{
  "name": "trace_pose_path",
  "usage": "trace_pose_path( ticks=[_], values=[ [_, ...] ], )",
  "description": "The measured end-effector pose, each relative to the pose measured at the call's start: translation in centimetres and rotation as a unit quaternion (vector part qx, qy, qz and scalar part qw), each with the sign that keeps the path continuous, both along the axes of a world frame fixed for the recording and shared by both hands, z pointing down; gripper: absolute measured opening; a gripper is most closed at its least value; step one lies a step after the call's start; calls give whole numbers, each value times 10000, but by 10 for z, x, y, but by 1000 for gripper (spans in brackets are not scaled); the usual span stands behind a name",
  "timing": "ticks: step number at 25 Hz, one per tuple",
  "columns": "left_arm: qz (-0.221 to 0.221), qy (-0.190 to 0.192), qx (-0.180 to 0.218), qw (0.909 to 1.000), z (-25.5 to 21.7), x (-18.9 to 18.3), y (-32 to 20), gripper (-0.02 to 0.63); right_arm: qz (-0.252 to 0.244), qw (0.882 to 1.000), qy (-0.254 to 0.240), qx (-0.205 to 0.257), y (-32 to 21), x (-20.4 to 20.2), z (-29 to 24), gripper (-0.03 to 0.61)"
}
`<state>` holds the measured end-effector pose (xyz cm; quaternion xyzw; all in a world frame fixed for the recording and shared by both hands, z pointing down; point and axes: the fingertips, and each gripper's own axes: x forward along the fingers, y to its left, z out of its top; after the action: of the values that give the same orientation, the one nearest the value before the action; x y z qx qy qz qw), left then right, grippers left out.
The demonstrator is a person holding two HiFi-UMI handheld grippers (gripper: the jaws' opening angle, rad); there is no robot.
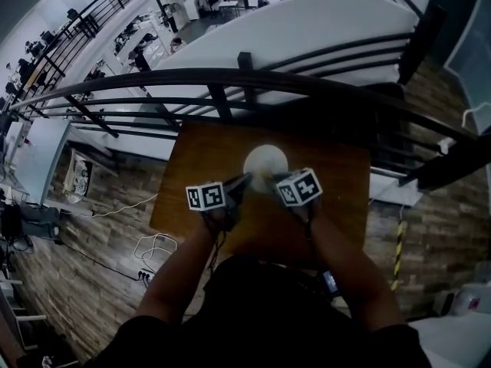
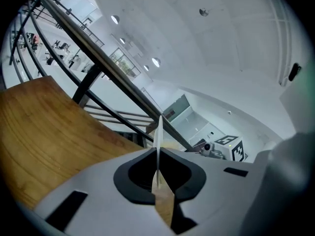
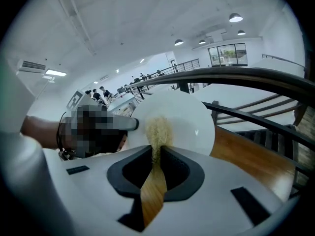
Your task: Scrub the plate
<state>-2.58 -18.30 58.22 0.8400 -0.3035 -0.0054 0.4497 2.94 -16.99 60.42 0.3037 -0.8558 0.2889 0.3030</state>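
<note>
A white plate (image 1: 265, 160) is held up on edge above the wooden table (image 1: 198, 153). My left gripper (image 1: 239, 185) is shut on its rim. In the left gripper view the plate (image 2: 159, 136) shows edge-on as a thin white line between the closed jaws of the left gripper (image 2: 157, 175). My right gripper (image 1: 273, 184) is shut on a yellowish fibrous scrubber (image 3: 158, 131), which rests against the plate's face (image 3: 189, 117). In the right gripper view the right gripper (image 3: 156, 154) points at the plate, and the left gripper's fingers (image 3: 124, 124) clamp the plate's left rim.
A black metal railing (image 1: 230, 79) runs just beyond the table's far edge, with an open drop behind it. A cable and power strip (image 1: 149, 253) lie on the wood floor to the left. A yellow-black striped post (image 1: 398, 248) stands to the right.
</note>
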Motion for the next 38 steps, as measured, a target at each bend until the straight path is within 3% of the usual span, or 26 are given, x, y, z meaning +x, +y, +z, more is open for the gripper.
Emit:
trace_pose_path(
  ticks=[11, 21, 27, 32, 38],
  values=[
    [158, 7, 52, 9999, 4, -11, 17, 25, 490, 9985, 242, -4, -19, 43, 11, 55],
    [419, -181, 154, 9988, 2, 2, 22, 25, 140, 9994, 12, 308, -18, -10, -29, 55],
    [235, -244, 216, 9992, 0, -11, 14, 23, -270, 9994, -82, 178, 6, -43, -30, 55],
    [120, -143, 383, 9991, -14, -16, 9, 23, -397, 9992, 24, 34, 17, -40, -17, 55],
    [68, -324, 415, 9986, -14, -26, 12, 25, -239, 9995, 152, -126, 19, -17, 2, 55]
  ],
)
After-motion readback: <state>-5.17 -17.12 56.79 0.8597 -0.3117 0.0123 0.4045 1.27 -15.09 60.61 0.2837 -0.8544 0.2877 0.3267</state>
